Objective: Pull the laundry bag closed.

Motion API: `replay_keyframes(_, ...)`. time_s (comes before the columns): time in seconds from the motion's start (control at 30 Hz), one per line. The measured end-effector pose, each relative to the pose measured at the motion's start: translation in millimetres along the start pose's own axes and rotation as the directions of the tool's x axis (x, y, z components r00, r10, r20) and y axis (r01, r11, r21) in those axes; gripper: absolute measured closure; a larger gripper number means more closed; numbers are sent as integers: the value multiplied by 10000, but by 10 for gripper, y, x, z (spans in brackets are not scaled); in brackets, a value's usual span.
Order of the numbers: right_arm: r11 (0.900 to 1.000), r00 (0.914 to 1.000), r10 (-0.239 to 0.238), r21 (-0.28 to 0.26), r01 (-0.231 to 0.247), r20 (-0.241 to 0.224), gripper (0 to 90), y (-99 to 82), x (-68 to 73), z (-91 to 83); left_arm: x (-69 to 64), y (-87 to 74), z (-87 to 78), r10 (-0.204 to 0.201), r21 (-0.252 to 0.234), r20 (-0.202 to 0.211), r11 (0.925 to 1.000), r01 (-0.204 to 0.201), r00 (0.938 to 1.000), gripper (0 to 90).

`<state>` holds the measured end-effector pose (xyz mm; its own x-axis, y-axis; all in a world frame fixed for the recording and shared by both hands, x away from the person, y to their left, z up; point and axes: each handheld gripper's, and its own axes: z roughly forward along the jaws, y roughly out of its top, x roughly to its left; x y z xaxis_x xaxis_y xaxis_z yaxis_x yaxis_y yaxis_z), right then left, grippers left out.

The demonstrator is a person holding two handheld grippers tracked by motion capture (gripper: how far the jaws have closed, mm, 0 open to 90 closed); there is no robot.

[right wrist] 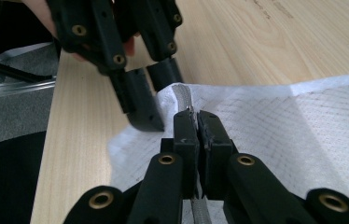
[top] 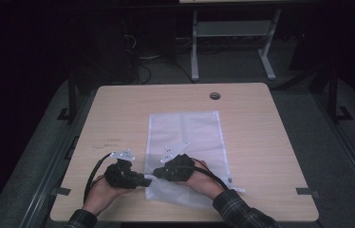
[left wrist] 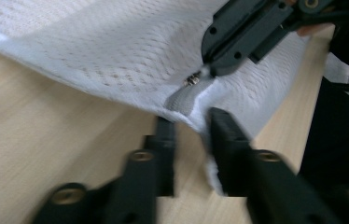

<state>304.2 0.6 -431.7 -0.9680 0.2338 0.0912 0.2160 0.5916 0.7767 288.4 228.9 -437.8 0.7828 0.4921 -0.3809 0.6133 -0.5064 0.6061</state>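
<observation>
mesh bag (top: pixel 185 137) on wooden table (top: pixel 261 142) – right hand-held gripper (right wrist: pixel 196 123) pinching zipper (right wrist: pixel 183 98), left hand-held gripper (left wrist: pixel 191 126) clamping bag corner.

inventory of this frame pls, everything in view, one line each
mesh bag: 1, white, flat on the table's middle, near end under the grippers
zipper: 1, grey tape with a small metal slider, at the bag's near left corner
table: 1, light wood, with a round cable hole near its far edge
desk frame: 1, grey, on the floor beyond the table
left gripper: 1, black, jaws around the bag's corner at the zipper end; contact unclear
right gripper: 1, black, shut on the zipper by the slider
hands: 2, at the table's near edge, one holding each gripper, plaid sleeves
</observation>
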Motion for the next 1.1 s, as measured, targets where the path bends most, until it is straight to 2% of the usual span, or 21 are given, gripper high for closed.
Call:
replay_keyframes(0.07,10000,10000,-3,47,3,-22,866,-6,-5,0,6,0,-11,0,53,87,10000,-1,10000,853)
replay_keyframes(0.17,9999,9999,-107,123,107,-52,866,-15,-7,5,22,0,-24,-143,91,221,9999,141,9997,879)
replay_keyframes(0.33,9990,9994,-331,301,333,-68,867,-32,4,20,26,-7,-38,-288,85,212,9996,286,9994,887)
replay_keyframes(0.43,9983,9990,-445,384,448,-83,867,-43,6,26,30,-12,-54,-336,88,69,9994,335,9994,891)
replay_keyframes(0.6,9981,9990,-439,434,443,-110,867,-66,-3,23,64,-33,-93,-536,0,103,9986,536,9985,892)
replay_keyframes(1.1,9970,9981,-550,537,563,-261,866,-94,-11,-7,51,-41,-82,-469,86,102,9989,468,9988,890)
